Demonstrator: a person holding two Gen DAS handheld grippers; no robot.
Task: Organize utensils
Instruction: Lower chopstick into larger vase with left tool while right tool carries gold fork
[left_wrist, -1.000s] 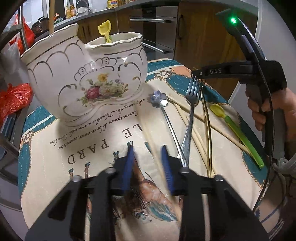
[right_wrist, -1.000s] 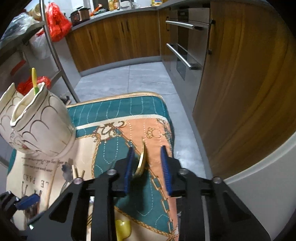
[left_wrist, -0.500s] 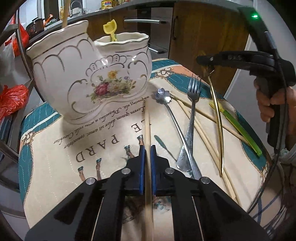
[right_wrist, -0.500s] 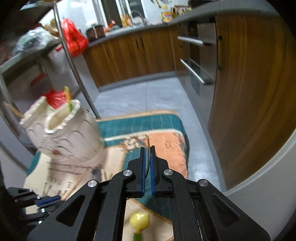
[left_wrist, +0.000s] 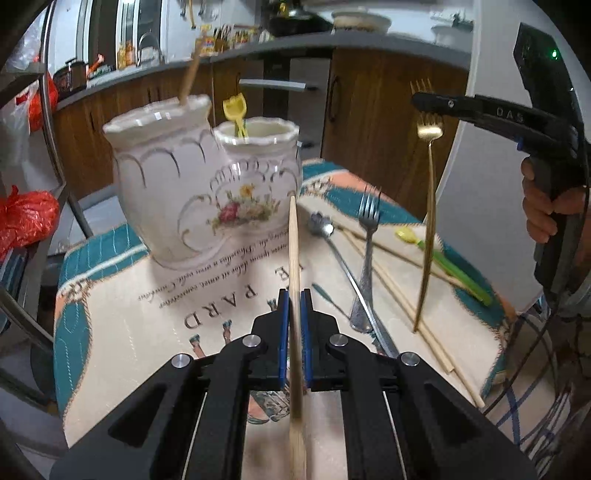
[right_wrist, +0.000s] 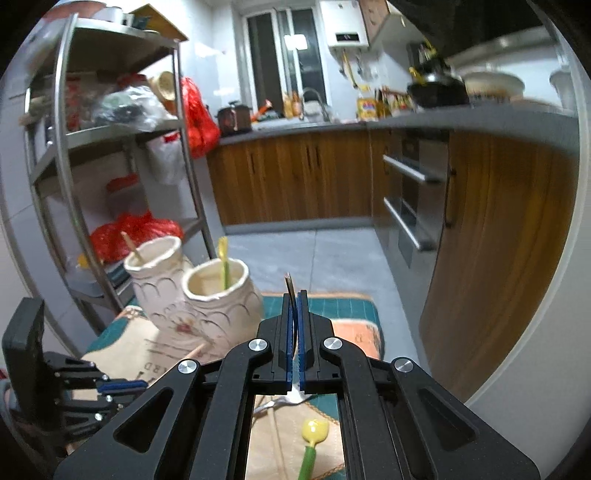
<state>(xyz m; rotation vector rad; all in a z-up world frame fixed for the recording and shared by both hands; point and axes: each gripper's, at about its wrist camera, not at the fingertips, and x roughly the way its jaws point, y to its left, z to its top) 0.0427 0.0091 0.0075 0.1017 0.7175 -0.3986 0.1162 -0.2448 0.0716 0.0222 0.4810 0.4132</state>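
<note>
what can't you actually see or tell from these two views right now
- Left wrist view: the lower end of the wooden chopstick clamped in the left tongs blurs and runs off the bottom edge.
- Left wrist view: the inside of the white floral ceramic double-pot holder is hidden by its own walls.
- Right wrist view: the gold fork in the right tongs shows edge-on only, its handle hidden by the pads.

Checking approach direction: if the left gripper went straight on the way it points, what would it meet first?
Probably the white holder. The left gripper, shut on a chopstick, points at the holder's front wall; depth is unclear.
</note>
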